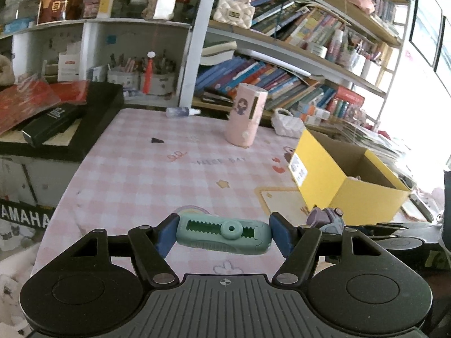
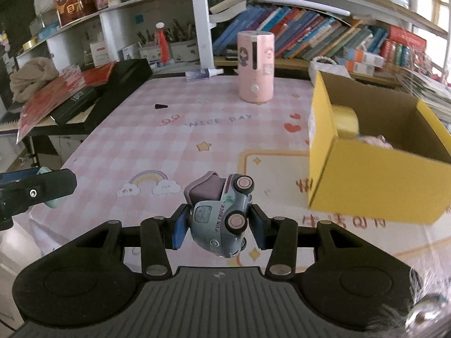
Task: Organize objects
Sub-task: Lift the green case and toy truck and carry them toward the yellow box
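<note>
In the left wrist view, the left gripper (image 1: pixel 224 235) holds a teal correction-tape dispenser (image 1: pixel 224 235) in the lower middle of the frame. The long axis of the dispenser runs across the picture from left to right, a little lower at the right end, and its toothed slot with the round knob faces the camera. The two blue pads (image 1: pixel 165 236) press on its two short ends, so the fingers are clamped on it, and it hangs above the pink checked tablecloth (image 1: pixel 157 174) without touching it.

In the right wrist view, the right gripper (image 2: pixel 220 226) holds a small grey-blue toy truck (image 2: pixel 220 217) in the lower middle of the frame. The truck lies on its side (its pink wheels look to the upper right), its rounded cab points down toward the camera, and its purple cargo bed points up and away. The blue pads close on its roof and its underside.

Both grippers point forward and downward over the table. The tip of the left gripper shows at the left edge of the right wrist view.

A yellow cardboard box (image 2: pixel 375 186) stands open at the right of the frame, near the truck. A pink cylindrical container (image 2: pixel 255 67) stands upright in the upper middle.
</note>
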Demonstrator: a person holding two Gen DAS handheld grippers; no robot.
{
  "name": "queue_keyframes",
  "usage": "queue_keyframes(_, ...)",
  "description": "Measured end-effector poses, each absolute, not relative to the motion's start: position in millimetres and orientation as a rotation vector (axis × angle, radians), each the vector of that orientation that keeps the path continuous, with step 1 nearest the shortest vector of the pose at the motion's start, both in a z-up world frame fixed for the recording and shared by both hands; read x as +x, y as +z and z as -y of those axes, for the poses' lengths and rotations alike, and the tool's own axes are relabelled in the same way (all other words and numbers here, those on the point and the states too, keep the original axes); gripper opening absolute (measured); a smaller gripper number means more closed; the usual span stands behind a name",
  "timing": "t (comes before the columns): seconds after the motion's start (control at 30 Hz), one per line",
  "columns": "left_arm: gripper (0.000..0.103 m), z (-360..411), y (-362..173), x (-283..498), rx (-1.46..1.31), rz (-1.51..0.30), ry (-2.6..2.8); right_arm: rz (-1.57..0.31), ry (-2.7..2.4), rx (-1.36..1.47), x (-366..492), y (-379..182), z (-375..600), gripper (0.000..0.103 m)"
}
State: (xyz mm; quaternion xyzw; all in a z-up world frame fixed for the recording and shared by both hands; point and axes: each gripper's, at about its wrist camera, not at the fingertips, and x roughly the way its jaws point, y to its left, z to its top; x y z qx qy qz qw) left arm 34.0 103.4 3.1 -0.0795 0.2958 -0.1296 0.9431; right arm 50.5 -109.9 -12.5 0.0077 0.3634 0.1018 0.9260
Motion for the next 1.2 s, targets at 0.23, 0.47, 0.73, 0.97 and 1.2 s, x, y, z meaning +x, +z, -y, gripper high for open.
queue_keyframes(0.23,0.069,-91,1,17,-0.129,-0.617,-0.327,-0.75,0.168,0.045,22,-17,119,0.043)
queue_keyframes(0.47,0.069,-76,0,10,-0.104,-0.624,-0.401,-0.764,0.091,0.086,-2,-22,136,0.043)
queue_keyframes(0.73,0.069,-54,0,10,-0.074,-0.628,-0.498,-0.755,-0.005,0.124,-21,-20,158,0.043)
queue_keyframes(0.97,0.069,-37,-2,12,-0.062,-0.636,-0.557,-0.762,-0.076,0.15,-35,-21,177,0.043)
queue_keyframes(1.2,0.069,-22,-3,17,-0.057,-0.642,-0.579,-0.768,-0.105,0.16,-37,-23,191,0.043)
